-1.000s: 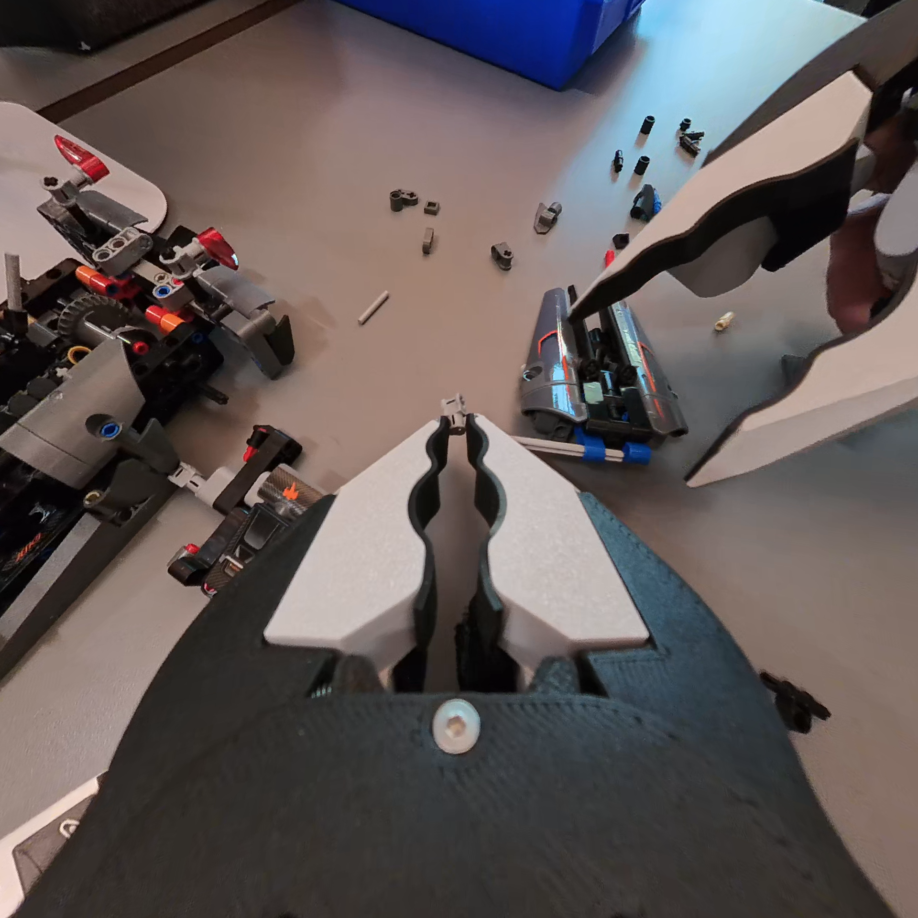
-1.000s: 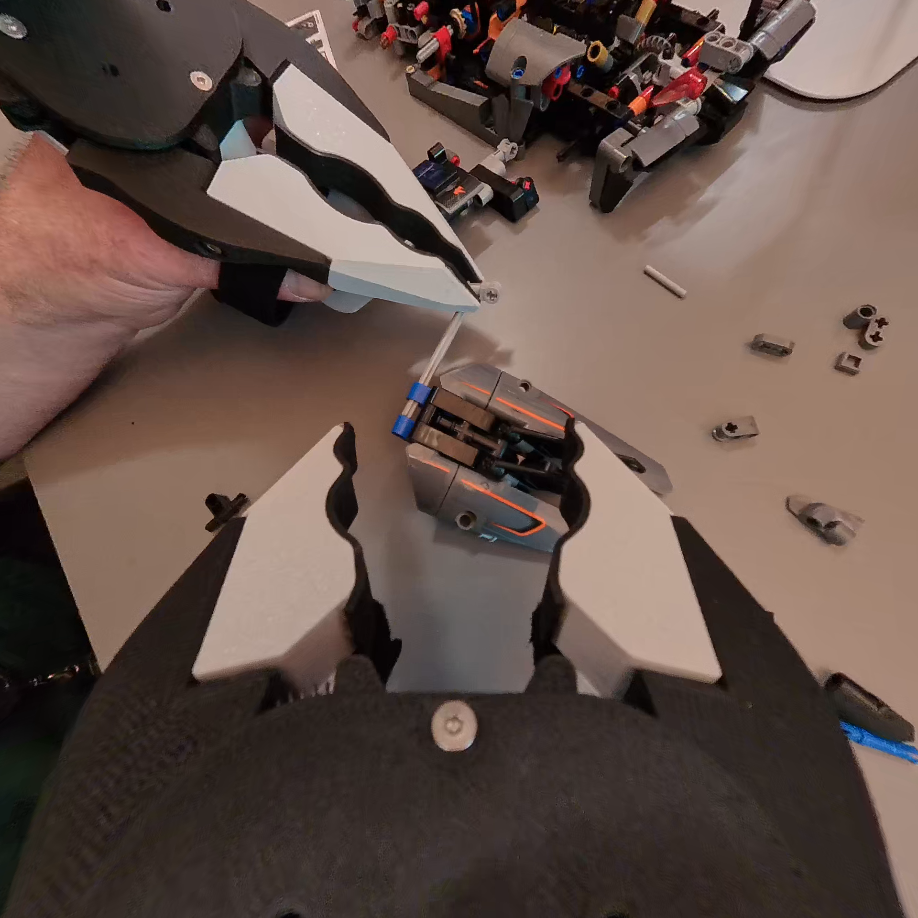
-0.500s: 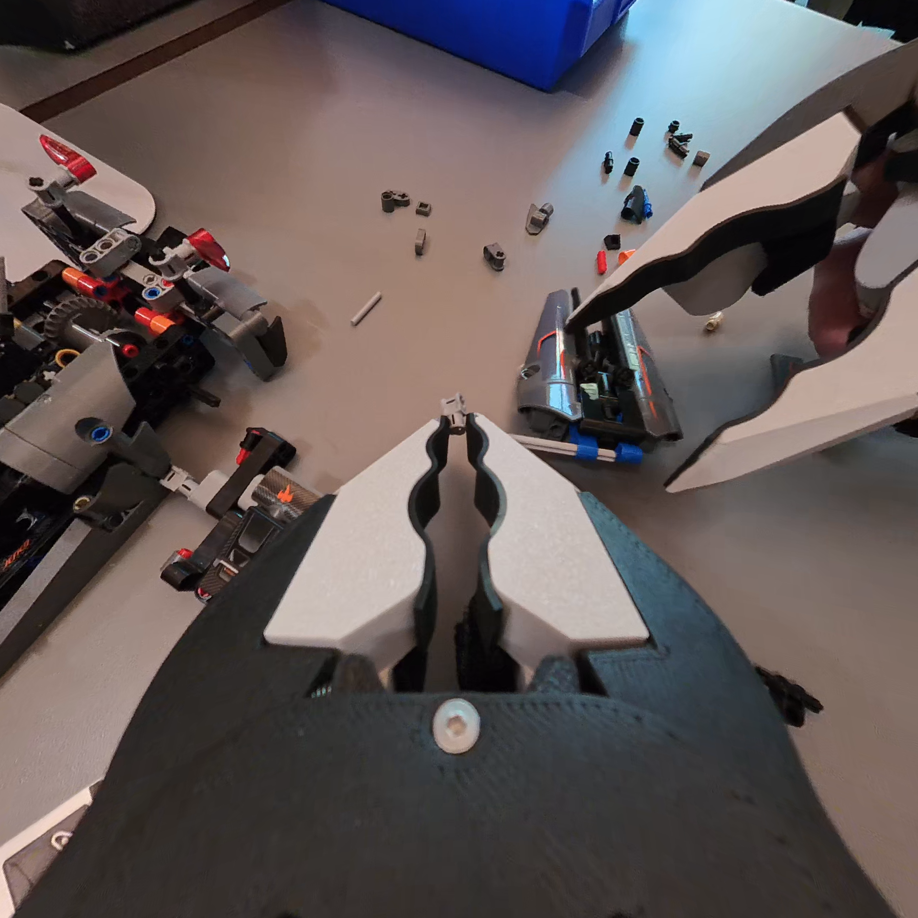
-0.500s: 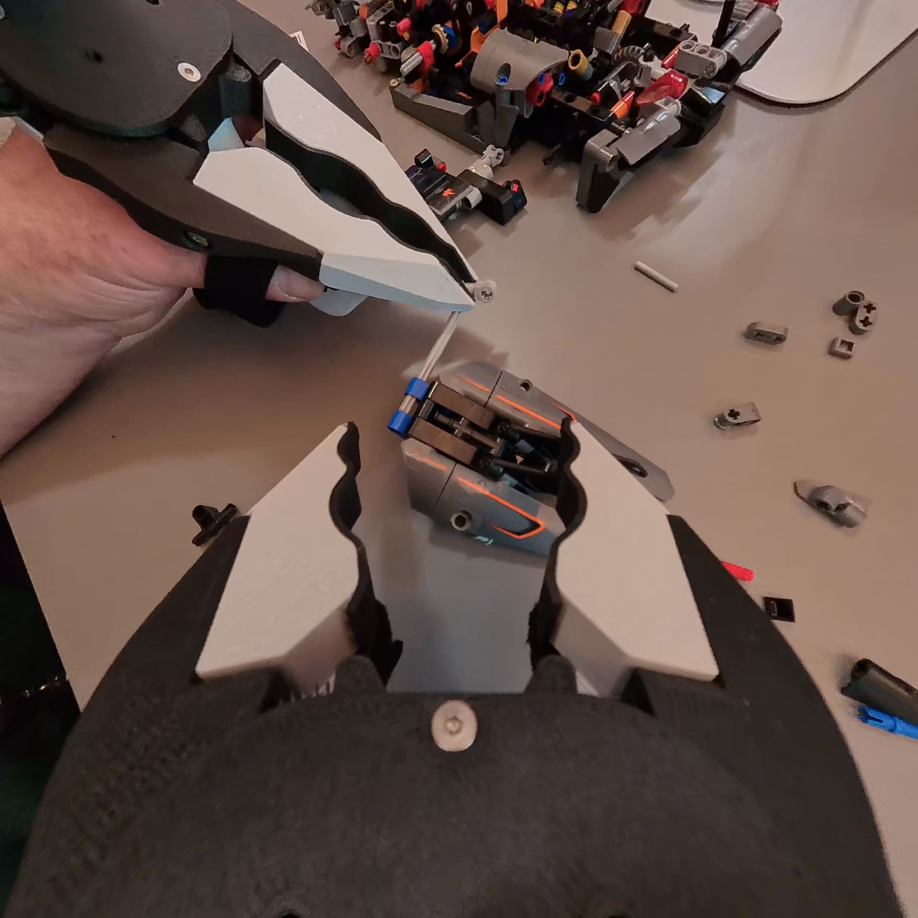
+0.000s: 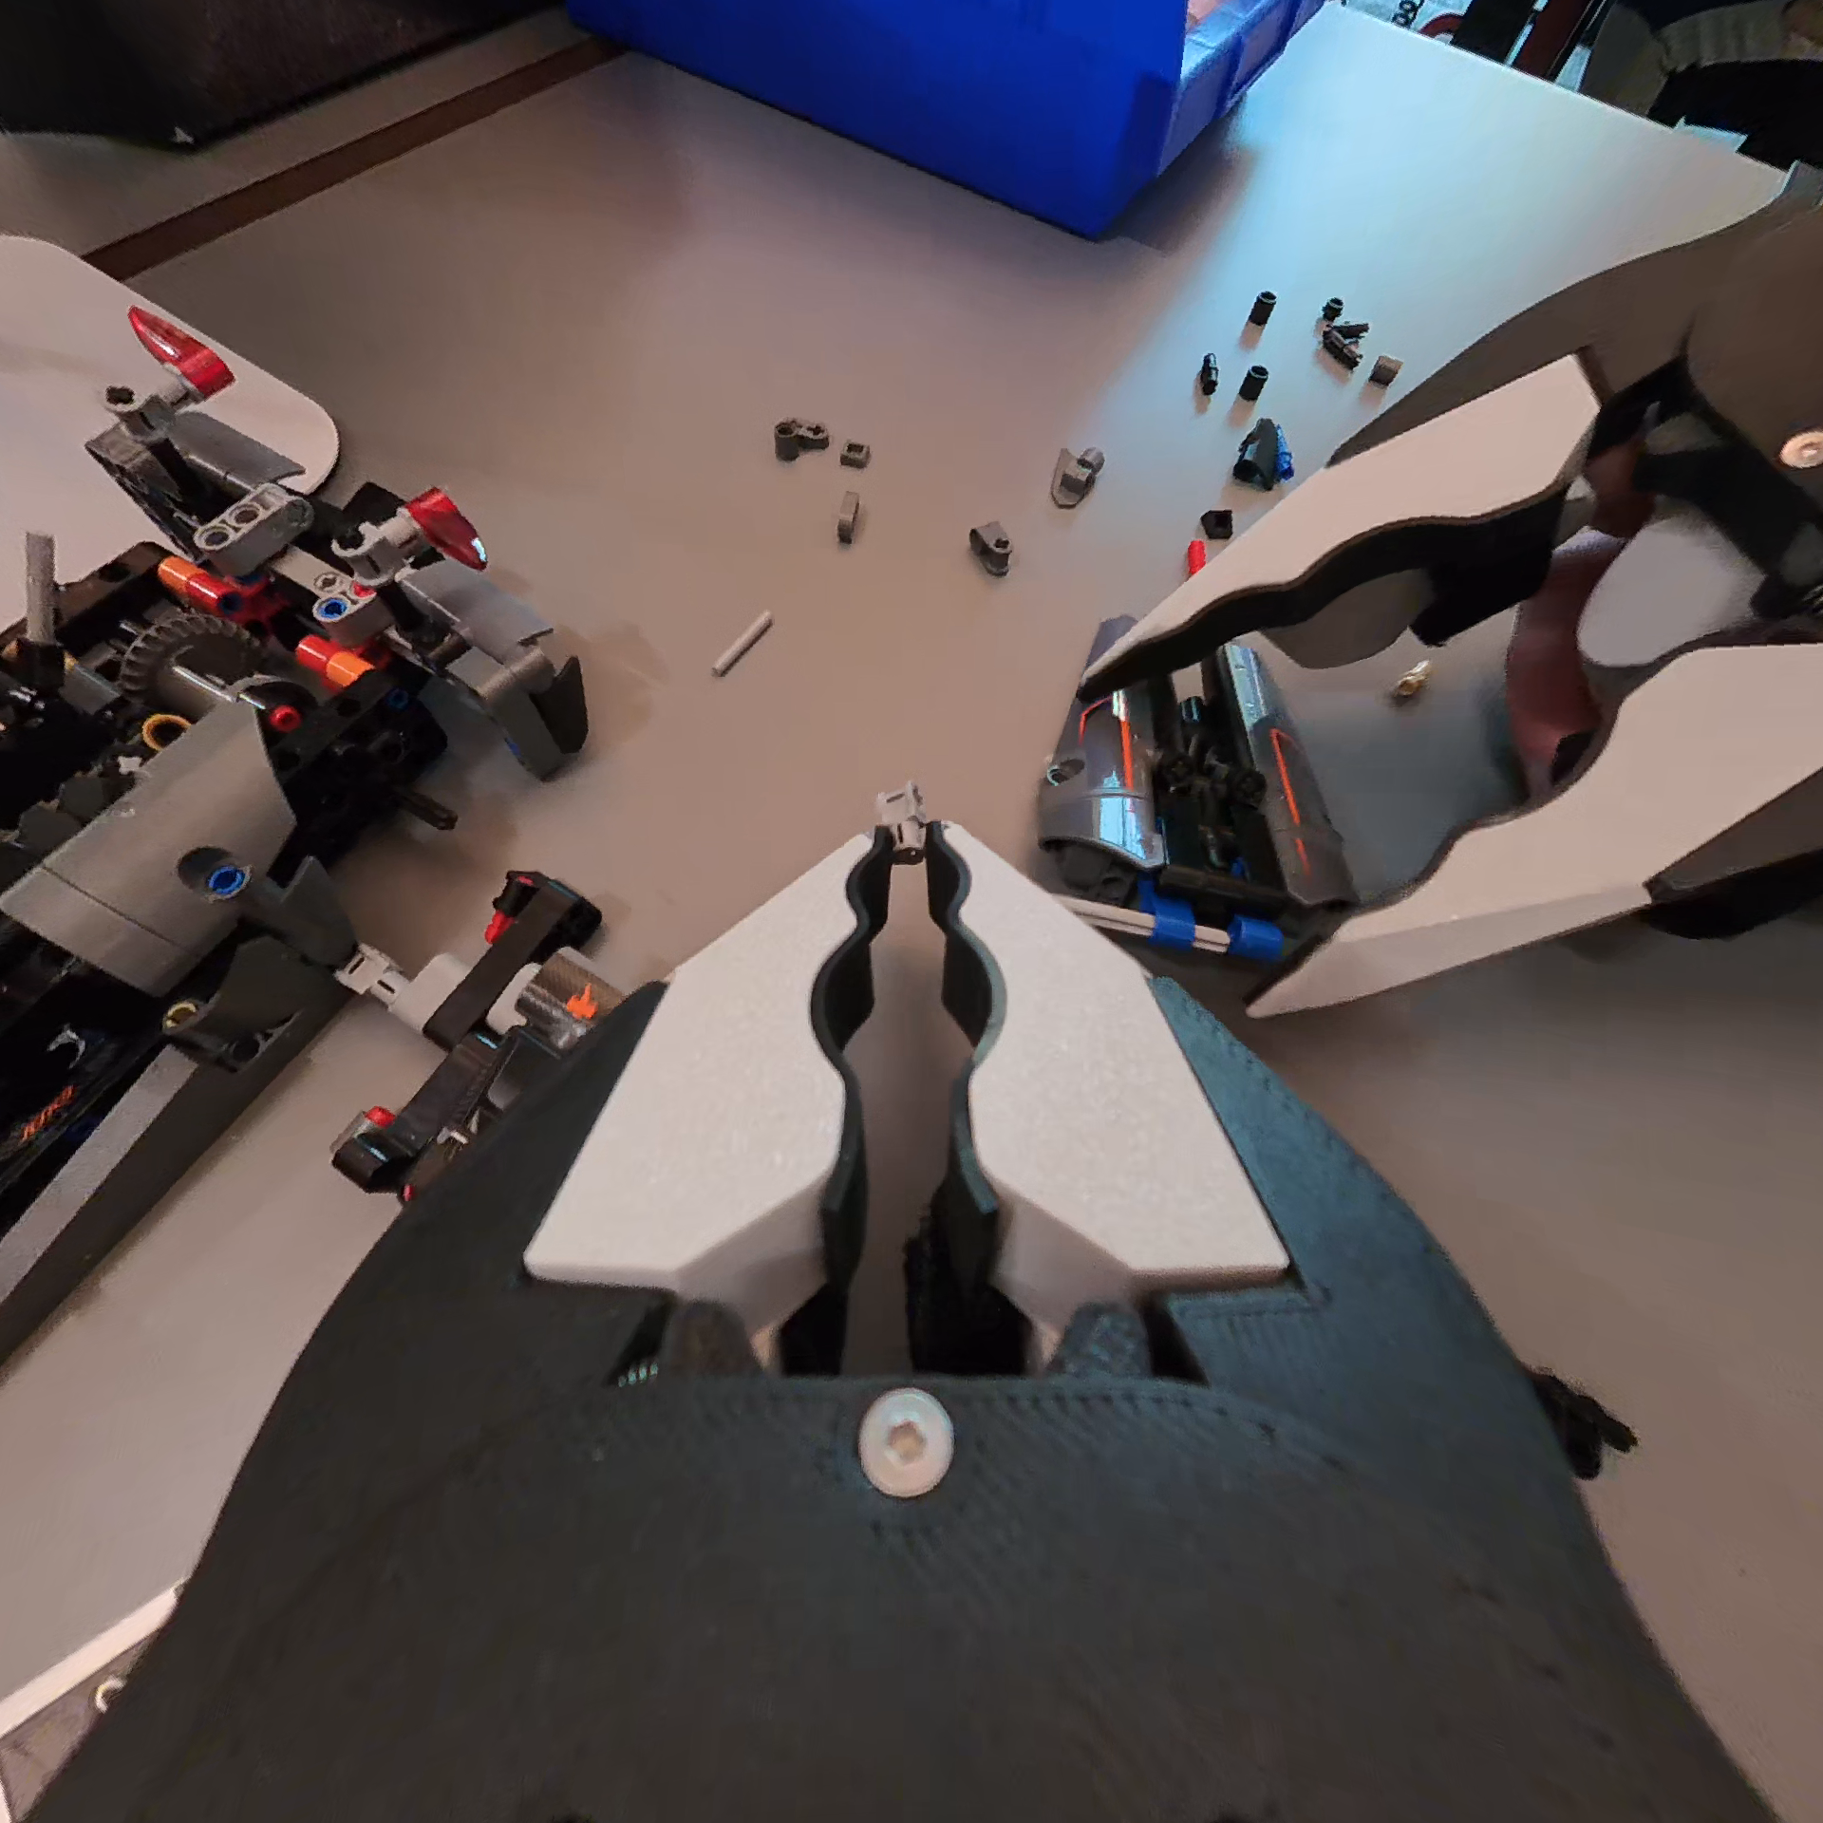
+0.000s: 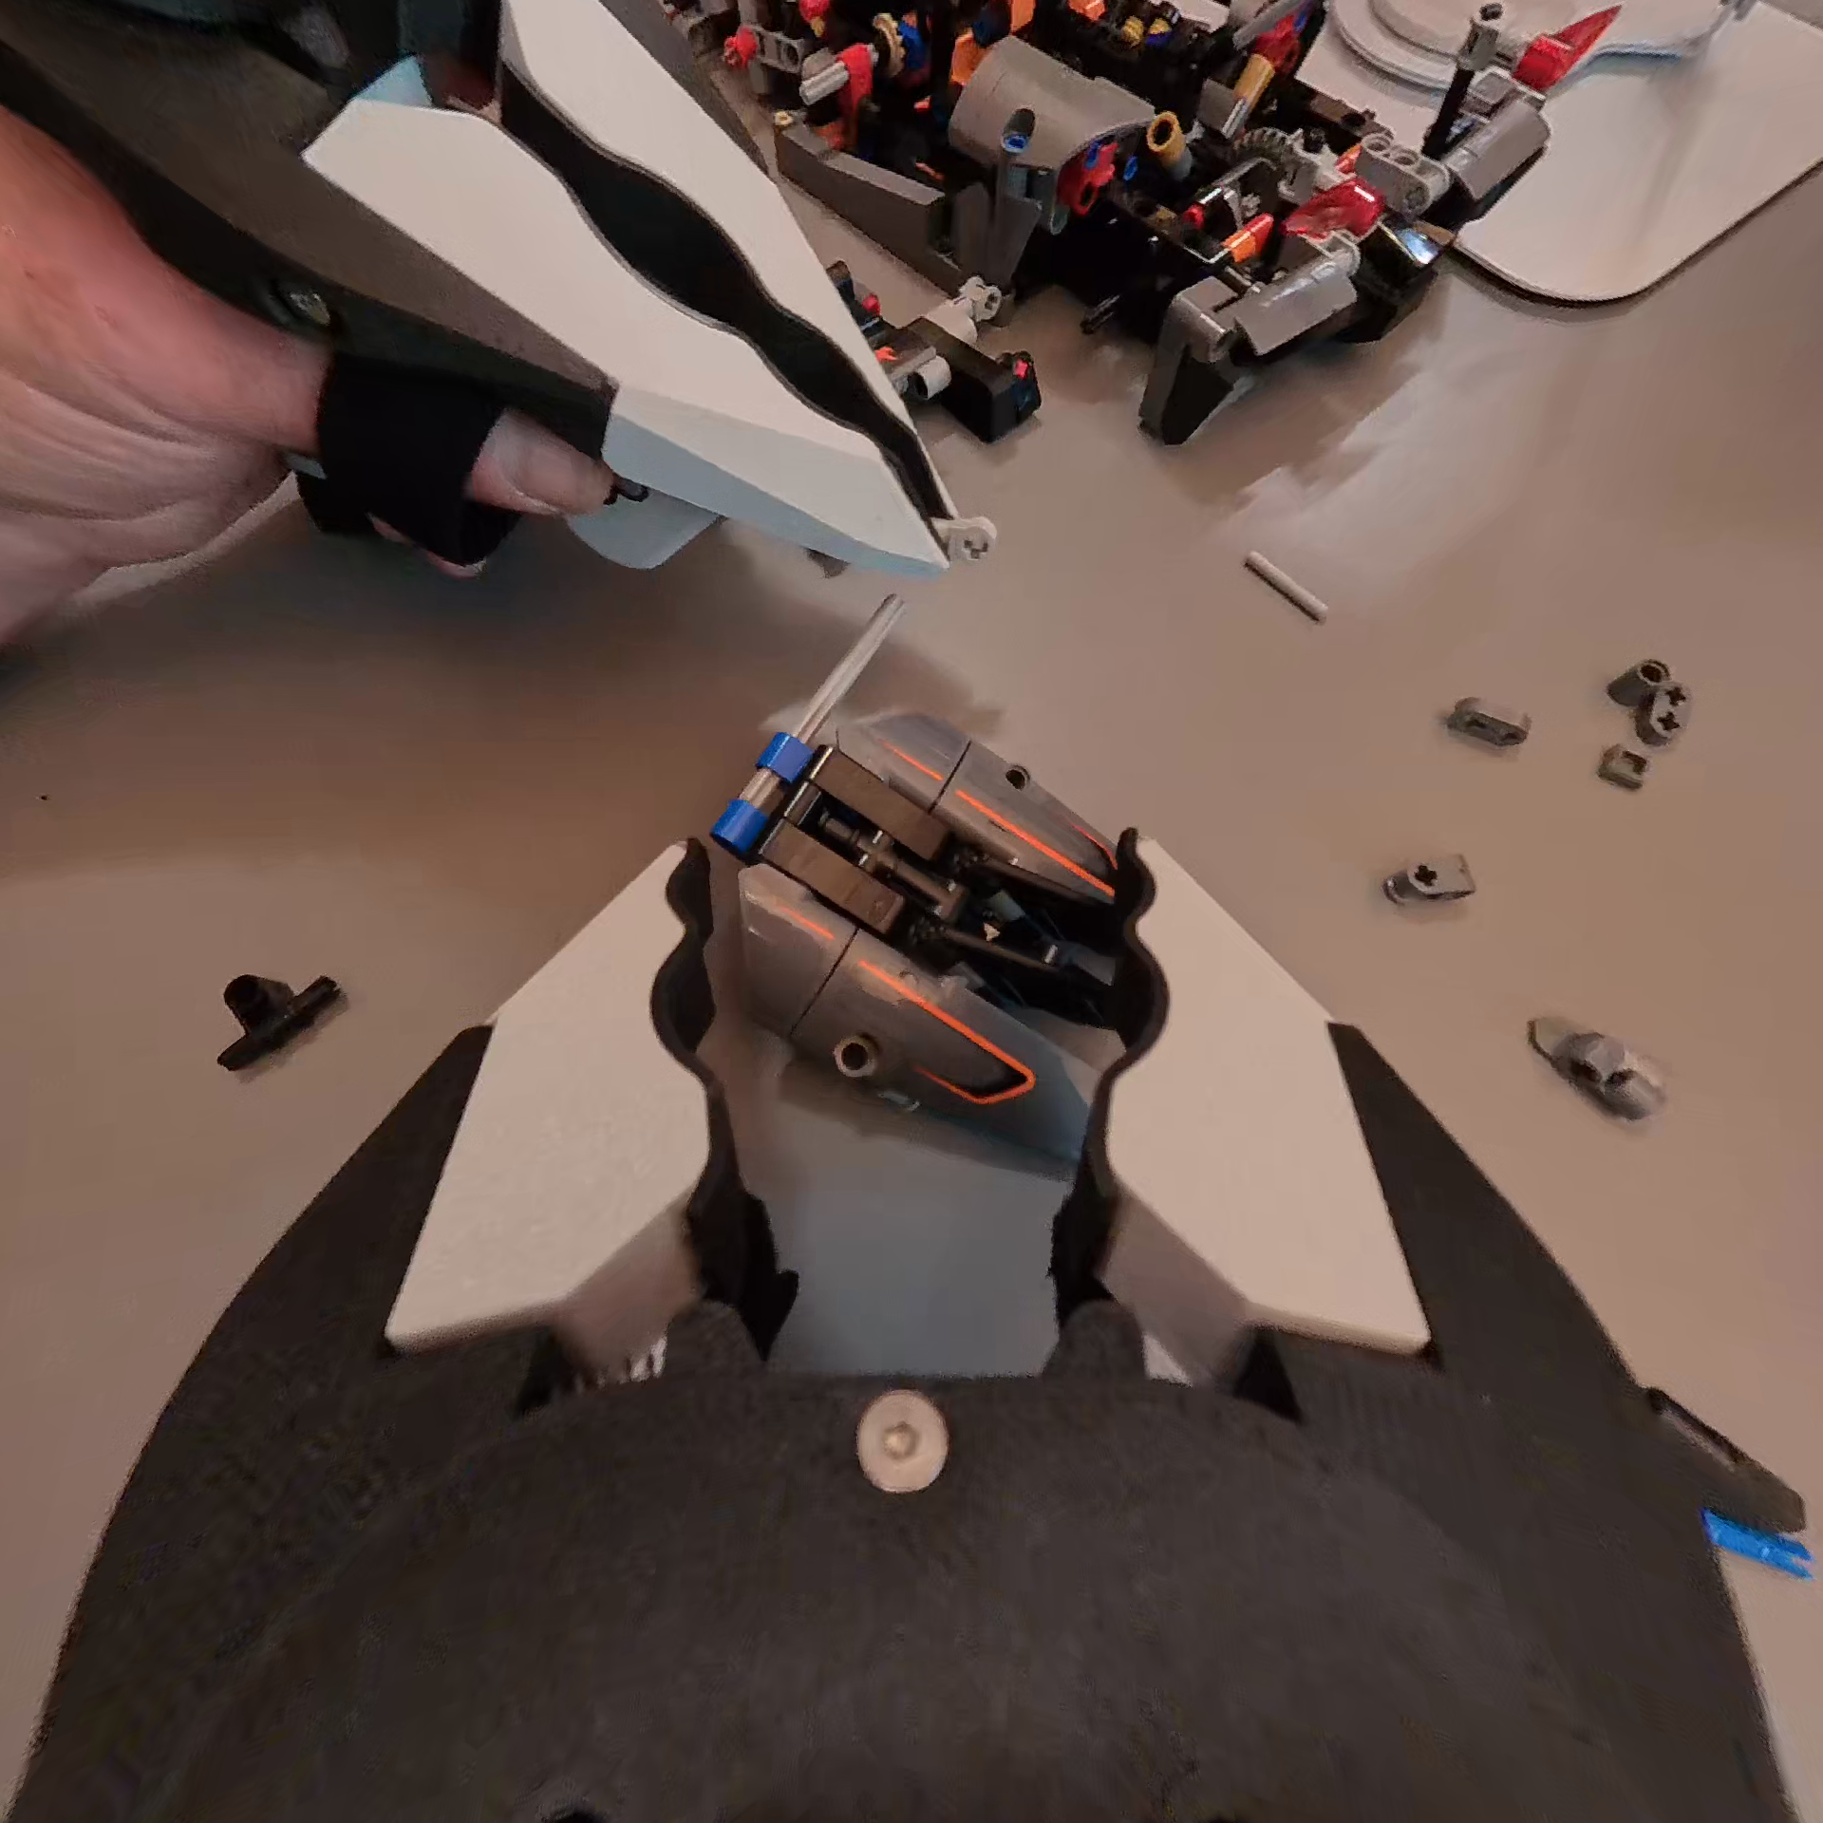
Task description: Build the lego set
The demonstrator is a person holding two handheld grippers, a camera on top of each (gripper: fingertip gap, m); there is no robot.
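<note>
Our left claw is clenched on a small light-grey connector at its very tip, held above the grey worktop. Our right claw is spread wide, its fingers either side of the dark grey sub-assembly with orange stripes, whose axle with blue bushes points toward the left claw. Beyond both lies the large lego car chassis, loose grey pieces scattered to the right.
</note>
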